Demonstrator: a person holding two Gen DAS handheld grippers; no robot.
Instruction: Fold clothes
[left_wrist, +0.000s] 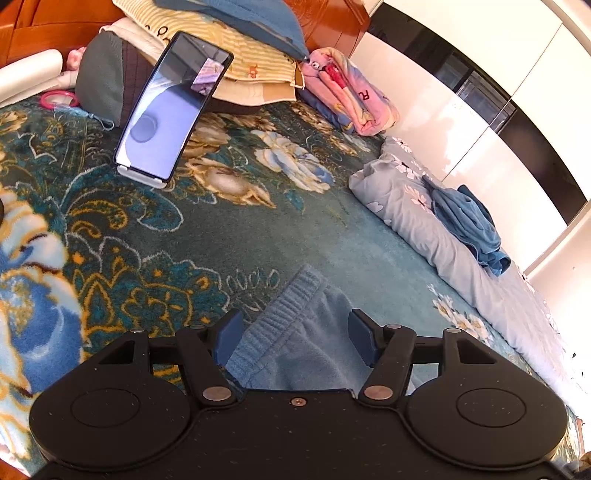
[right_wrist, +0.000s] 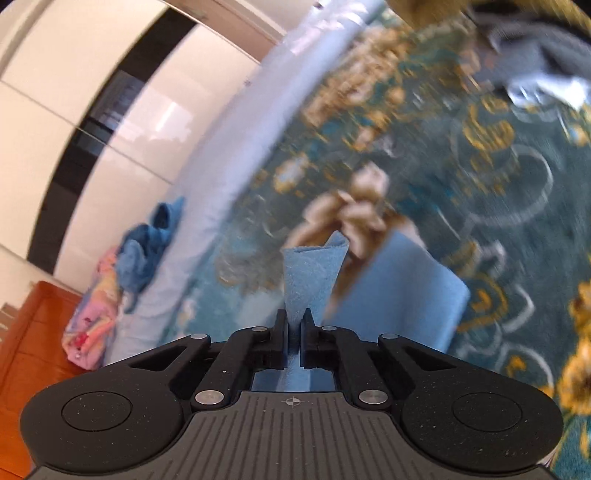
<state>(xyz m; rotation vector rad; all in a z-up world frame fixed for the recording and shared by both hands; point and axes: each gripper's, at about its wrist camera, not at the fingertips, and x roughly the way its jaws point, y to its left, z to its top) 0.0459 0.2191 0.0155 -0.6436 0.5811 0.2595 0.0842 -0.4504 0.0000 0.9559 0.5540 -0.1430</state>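
Floral teal blanket (left_wrist: 229, 236) covered the bed, white wardrobe doors (left_wrist: 461, 122) behind. Left hand-held gripper (left_wrist: 293, 341) was spread wide and gripped nothing; the light blue garment (left_wrist: 295, 332) lay on the blanket between and under its fingers, ribbed hem pointing away. Right hand-held gripper (right_wrist: 294, 326) was clamped on a lifted fold of the same garment, the rest trailing down to its right; view blurred.
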